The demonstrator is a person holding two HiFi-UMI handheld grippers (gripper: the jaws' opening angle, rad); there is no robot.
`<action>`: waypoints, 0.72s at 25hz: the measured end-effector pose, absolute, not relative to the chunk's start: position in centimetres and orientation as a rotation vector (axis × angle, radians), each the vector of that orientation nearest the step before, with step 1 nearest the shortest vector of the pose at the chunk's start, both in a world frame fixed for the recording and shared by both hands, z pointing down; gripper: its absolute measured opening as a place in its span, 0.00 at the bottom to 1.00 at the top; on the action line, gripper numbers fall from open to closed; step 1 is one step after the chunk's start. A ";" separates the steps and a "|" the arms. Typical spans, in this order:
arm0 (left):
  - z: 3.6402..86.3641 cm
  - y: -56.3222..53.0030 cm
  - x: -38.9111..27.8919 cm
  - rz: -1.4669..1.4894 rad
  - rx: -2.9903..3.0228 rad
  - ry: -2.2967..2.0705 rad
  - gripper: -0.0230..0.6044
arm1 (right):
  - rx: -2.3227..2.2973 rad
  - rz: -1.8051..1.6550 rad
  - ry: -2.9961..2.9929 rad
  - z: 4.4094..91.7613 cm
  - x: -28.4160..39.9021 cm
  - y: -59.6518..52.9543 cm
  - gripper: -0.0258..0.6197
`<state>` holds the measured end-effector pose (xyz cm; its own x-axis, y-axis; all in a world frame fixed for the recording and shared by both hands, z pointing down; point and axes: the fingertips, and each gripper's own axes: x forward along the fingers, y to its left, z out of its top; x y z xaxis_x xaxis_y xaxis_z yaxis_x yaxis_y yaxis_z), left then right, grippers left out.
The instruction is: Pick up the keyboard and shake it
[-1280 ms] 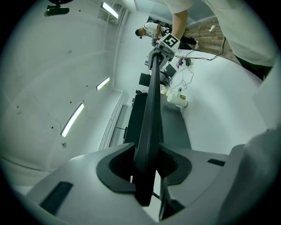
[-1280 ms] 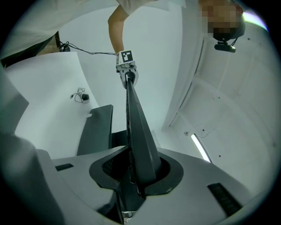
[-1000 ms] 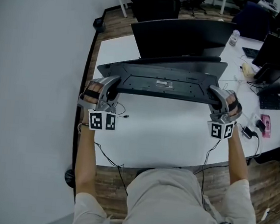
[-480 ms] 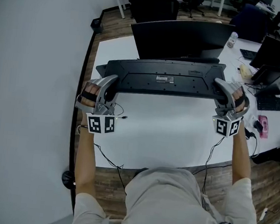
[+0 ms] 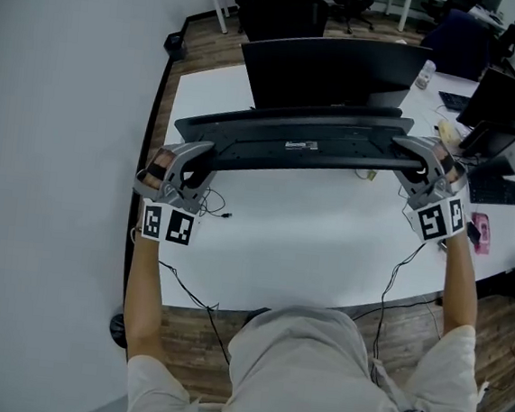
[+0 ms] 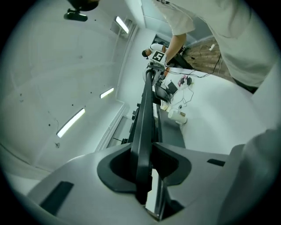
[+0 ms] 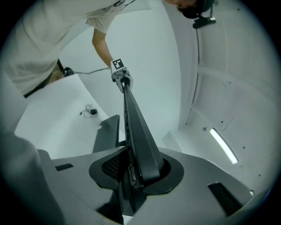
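Note:
A long black keyboard [image 5: 300,141] hangs in the air above the white desk [image 5: 308,242], tipped so its underside and label face me. My left gripper [image 5: 203,155] is shut on its left end and my right gripper [image 5: 409,155] on its right end. Along the left gripper view the keyboard [image 6: 145,123] runs edge-on out of the left gripper [image 6: 142,169], both pads pressing its sides. The right gripper view shows the keyboard [image 7: 136,132] wedged the same way in the right gripper [image 7: 136,176], with the other gripper at its far end.
A dark monitor [image 5: 334,72] stands just behind the keyboard. Thin cables [image 5: 212,203] lie on the desk under the left end. To the right are a second keyboard [image 5: 490,187], a pink item [image 5: 483,231] and a bottle [image 5: 428,70]. Office chairs stand at the back.
The keyboard has tipped from showing its flat underside to nearly edge-on. Its right end rose and shifted right with the right gripper; the left gripper dropped slightly leftward.

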<state>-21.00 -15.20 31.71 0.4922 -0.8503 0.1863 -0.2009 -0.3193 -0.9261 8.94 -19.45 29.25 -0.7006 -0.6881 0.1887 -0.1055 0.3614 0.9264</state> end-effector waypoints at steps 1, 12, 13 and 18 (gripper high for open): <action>32.2 -15.1 -21.0 -0.868 -1.853 0.871 0.22 | 0.643 -1.288 -2.098 29.5 8.9 -19.3 0.26; 39.3 -12.0 -20.6 -0.874 -2.550 0.537 0.22 | 0.090 -0.589 -2.509 34.2 8.4 -16.2 0.23; 39.8 -11.6 -20.5 -0.862 -2.612 0.511 0.22 | 0.054 -0.510 -2.541 34.7 8.5 -16.0 0.23; 41.6 -10.4 -20.9 -0.673 -2.935 0.446 0.22 | -0.061 -0.174 -2.743 37.3 8.7 -15.3 0.21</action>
